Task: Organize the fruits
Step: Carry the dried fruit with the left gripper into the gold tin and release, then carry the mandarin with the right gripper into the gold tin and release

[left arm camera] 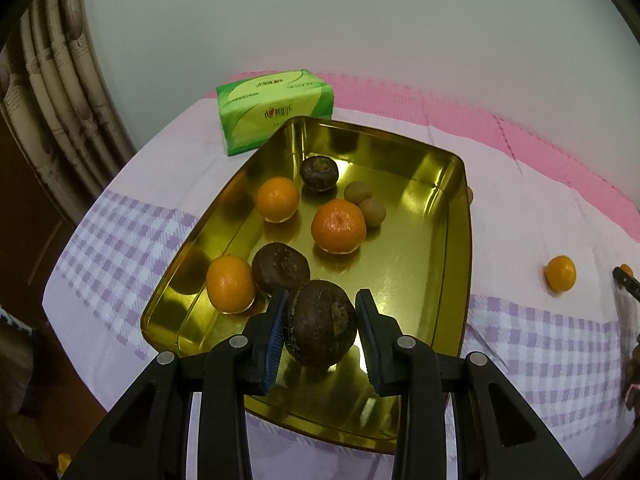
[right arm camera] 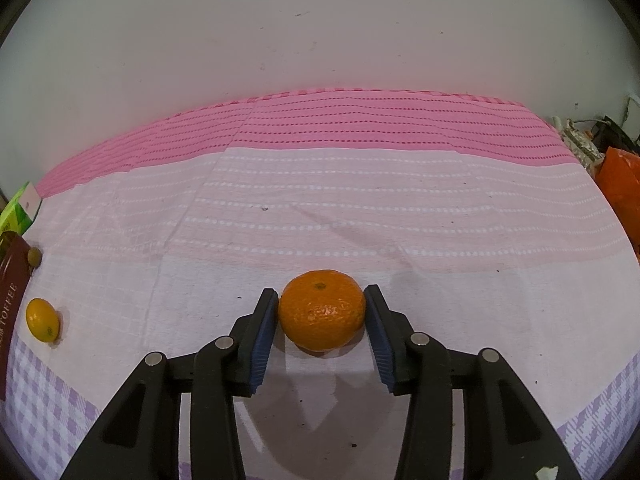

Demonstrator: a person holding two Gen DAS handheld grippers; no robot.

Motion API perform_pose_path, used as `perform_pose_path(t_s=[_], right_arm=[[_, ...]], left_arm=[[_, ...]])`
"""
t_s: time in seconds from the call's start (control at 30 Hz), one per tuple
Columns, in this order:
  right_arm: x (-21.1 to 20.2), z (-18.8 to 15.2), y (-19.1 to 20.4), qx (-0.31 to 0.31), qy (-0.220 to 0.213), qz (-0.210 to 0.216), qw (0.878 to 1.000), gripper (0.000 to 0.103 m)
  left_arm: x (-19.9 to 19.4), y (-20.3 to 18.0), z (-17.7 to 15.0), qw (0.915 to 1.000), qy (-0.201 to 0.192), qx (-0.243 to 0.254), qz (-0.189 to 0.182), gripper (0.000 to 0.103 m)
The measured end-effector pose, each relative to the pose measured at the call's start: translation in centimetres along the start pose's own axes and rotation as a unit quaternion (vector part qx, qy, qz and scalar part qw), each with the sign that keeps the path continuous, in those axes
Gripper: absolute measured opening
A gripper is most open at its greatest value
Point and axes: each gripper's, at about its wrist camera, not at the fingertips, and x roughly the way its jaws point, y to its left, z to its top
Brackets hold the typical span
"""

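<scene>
Left view: my left gripper (left arm camera: 322, 318) is clamped on a dark fruit (left arm camera: 322, 322), brown-purple, round, with rough skin and a scarred patch. I hold it over the near end of the gold tray (left arm camera: 432, 280). The jaws are as tight as they go, with the fruit between the blue pads. In the tray lie three oranges, two more dark fruits and two small tan ones. A green tissue pack (left arm camera: 276, 110) sits just past the tray's far left corner. A loose orange (left arm camera: 560, 273) lies on the cloth (left arm camera: 120, 240) well right of the tray.

Right view: my right gripper (right arm camera: 322, 316) brackets a mandarin (right arm camera: 322, 316), glossy, dimpled, stem scar up, resting on the cloth. The jaws are part open; both pads sit right at its sides, though I cannot tell if they press. A smaller orange lies near the cloth's left edge.
</scene>
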Motion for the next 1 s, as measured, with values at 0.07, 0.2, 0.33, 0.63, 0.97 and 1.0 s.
perform_pose_path(t_s=[0.07, 0.2, 0.33, 0.63, 0.97, 1.0], right_arm=[[0.0, 0.0, 0.0, 0.0, 0.0, 0.0, 1.0, 0.044], [0.0, 0.0, 0.0, 0.0, 0.0, 0.0, 1.0, 0.044], [0.0, 0.0, 0.1, 0.0, 0.0, -0.001, 1.0, 0.044], [0.0, 0.1, 0.1, -0.002, 0.0, -0.002, 1.0, 0.044], [-0.7, -0.5, 0.7, -0.028, 0.003, 0.015, 0.999, 0.037], [-0.9, -0.7, 0.9, -0.029, 0.005, 0.021, 0.999, 0.036]], left_arm=[[0.2, -0.1, 0.0, 1.0, 0.002, 0.003, 0.004, 0.035], [0.5, -0.1, 0.0, 1.0, 0.005, 0.004, 0.006, 0.035], [0.8, -0.3, -0.2, 0.9997, 0.006, 0.014, 0.02, 0.036], [0.2, -0.7, -0.1, 0.9991, -0.006, 0.023, 0.035, 0.041], [-1.4, 1.1, 0.4, 0.9979, -0.025, -0.011, 0.059, 0.048], [-1.5, 1.5, 0.5, 0.9976, -0.027, -0.02, 0.061, 0.048]])
